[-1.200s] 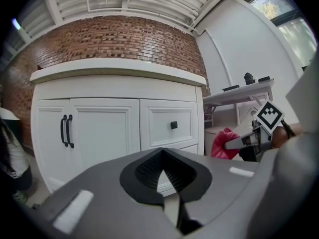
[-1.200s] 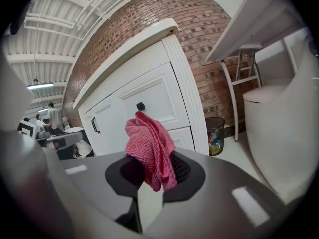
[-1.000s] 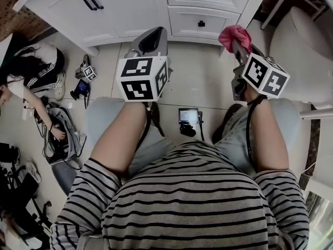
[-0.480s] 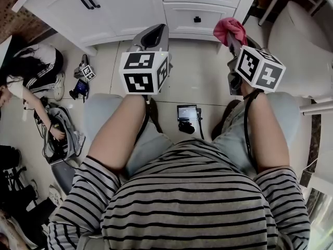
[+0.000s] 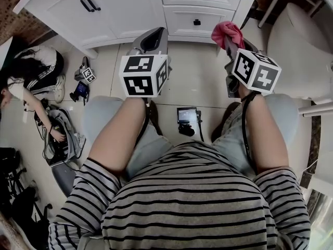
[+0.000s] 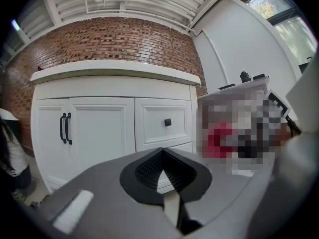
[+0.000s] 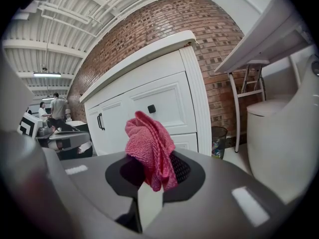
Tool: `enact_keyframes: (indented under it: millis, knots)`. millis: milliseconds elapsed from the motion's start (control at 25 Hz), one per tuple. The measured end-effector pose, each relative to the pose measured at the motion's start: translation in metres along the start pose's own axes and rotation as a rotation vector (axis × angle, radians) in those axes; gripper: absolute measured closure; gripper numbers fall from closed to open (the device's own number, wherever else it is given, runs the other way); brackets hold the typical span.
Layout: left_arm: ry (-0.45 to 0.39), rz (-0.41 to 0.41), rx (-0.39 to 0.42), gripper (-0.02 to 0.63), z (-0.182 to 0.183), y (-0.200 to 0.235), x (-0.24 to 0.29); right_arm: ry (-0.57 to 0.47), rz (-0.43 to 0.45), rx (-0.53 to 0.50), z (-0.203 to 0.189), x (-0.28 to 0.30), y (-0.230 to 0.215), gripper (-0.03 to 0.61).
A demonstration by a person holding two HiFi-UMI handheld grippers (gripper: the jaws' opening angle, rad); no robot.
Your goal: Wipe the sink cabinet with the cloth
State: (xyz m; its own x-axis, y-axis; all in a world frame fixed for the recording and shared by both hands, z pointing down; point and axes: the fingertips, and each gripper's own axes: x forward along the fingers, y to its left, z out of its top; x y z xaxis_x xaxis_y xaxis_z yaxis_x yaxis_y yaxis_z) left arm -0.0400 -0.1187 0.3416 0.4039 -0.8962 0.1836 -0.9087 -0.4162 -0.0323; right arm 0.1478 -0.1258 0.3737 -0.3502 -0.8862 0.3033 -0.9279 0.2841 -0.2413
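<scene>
The white sink cabinet point(image 5: 145, 7) stands ahead, with two doors carrying black handles point(image 5: 89, 2) and drawers with black knobs point(image 5: 196, 21). It also fills the left gripper view as the cabinet point(image 6: 99, 128) and appears in the right gripper view as the cabinet point(image 7: 149, 103). My right gripper point(image 5: 229, 38) is shut on a bunched pink cloth point(image 5: 227, 33), seen as the pink cloth point(image 7: 151, 151) between its jaws, held just short of the cabinet's right corner. My left gripper point(image 5: 151, 39) is shut with nothing in it, a short way in front of the cabinet base.
A white toilet point(image 5: 299, 51) stands at the right, close to the right gripper. On the tiled floor lie a small black device point(image 5: 188, 120), a marker cube with gear point(image 5: 85, 77) and bags point(image 5: 60, 134). A person point(image 5: 26, 82) crouches at the left. A small bin point(image 7: 218, 141) stands beside the cabinet.
Both grippers have drifted slightly up and forward toward the cabinet; the right one with the cloth moved a little left.
</scene>
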Motion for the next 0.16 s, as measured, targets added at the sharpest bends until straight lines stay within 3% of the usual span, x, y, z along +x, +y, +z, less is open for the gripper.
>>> enact_keyframes:
  millis: [160]
  knots:
    - [-0.003,0.0,-0.005,0.612,0.001,0.001,-0.001,0.007,0.004,-0.003,-0.0017,0.0013,0.0017,0.512]
